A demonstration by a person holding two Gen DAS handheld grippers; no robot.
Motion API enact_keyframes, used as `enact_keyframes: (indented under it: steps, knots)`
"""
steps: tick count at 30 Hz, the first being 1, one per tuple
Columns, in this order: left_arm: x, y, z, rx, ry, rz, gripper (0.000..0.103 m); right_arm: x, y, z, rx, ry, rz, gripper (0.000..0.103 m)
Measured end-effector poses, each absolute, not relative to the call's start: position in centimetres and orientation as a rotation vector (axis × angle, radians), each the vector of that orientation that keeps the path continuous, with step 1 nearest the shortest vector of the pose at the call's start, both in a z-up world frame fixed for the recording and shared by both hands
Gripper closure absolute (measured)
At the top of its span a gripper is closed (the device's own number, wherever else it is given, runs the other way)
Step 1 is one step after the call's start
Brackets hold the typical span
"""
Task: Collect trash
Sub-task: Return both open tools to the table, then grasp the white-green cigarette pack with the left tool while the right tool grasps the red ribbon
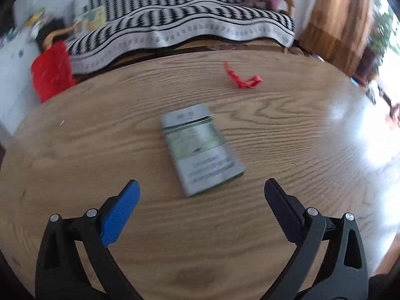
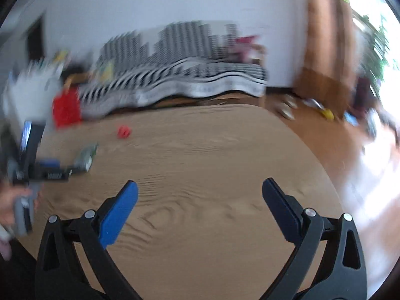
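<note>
Left wrist view: my left tongs are spread with nothing between them. The flat packet lies on the surface dead ahead, its near end between the tips, long axis running away and slightly left. A red scrap sits farther off.

Right wrist view: my right tongs are spread over bare wood. The packet is far left, blurred; its print is unreadable.
</note>
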State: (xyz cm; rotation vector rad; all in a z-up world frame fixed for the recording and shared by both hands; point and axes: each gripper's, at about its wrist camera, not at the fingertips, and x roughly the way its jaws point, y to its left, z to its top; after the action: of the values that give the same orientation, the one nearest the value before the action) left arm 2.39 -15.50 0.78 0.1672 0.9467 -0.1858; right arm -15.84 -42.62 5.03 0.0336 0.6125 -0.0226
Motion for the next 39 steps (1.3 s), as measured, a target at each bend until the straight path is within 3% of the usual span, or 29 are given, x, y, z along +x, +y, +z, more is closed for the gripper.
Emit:
enact_keyframes:
  steps: [9, 24, 39]
  knots:
    - [6.1, -15.8, -1.2, 0.125, 1.011, -0.154, 0.006, -5.8, -35.3, 0.9, -0.176, 0.823, 0.145, 0.007]
    - [7.6, -10.8, -1.3, 0.147, 0.963, -0.209, 0.006, 2.9, -29.4, -2.1, -0.220, 0.872, 0.242, 0.007]
    - [8.2, -10.8, -1.3, 0.168, 0.943, -0.252, 0.005, 12.3, -27.1, -2.2, -0.135, 0.930, 0.305, 0.005]
